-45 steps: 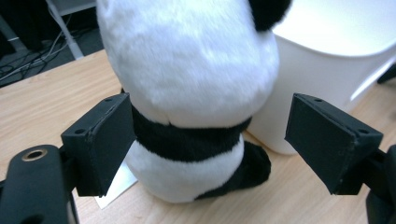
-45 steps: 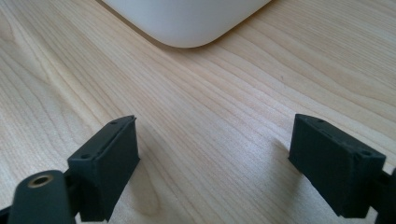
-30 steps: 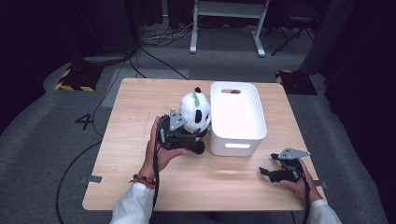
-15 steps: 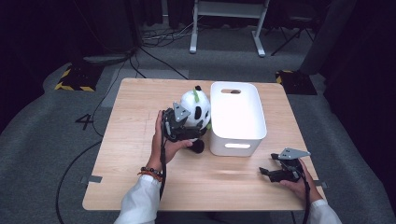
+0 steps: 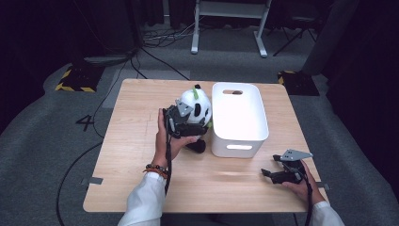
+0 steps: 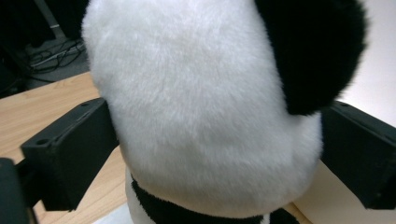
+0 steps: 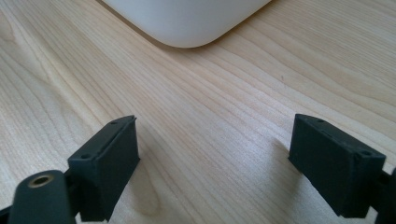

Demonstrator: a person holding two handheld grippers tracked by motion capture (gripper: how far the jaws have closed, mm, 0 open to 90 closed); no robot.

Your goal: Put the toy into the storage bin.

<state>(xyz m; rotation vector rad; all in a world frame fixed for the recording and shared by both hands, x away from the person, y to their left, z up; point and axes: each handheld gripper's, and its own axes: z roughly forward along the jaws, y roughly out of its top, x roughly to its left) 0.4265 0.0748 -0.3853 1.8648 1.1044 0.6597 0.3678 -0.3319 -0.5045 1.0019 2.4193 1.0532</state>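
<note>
A black and white plush panda [image 5: 201, 109] with a green tuft on top stands on the wooden table [image 5: 131, 141], against the left wall of a white bin [image 5: 239, 139]. My left gripper [image 5: 188, 121] reaches at it from the left. Its jaws have just been opening and now stand wide on either side of the panda's head [image 6: 201, 107]; the fur brushes both pads [image 6: 70, 154] without looking squeezed. My right gripper [image 5: 270, 173] rests near the table's front right corner, open, with bare wood [image 7: 210, 140] between its jaws.
The bin's rounded corner [image 7: 187, 28] lies just ahead of the right gripper. Dark floor with cables [image 5: 155, 40], a white desk frame [image 5: 226, 19] and yellow-black hazard tape [image 5: 75, 80] surround the table.
The left hand has slid right and away, bringing its jaws around the panda's head. The panda, the bin and the right gripper have stayed in place.
</note>
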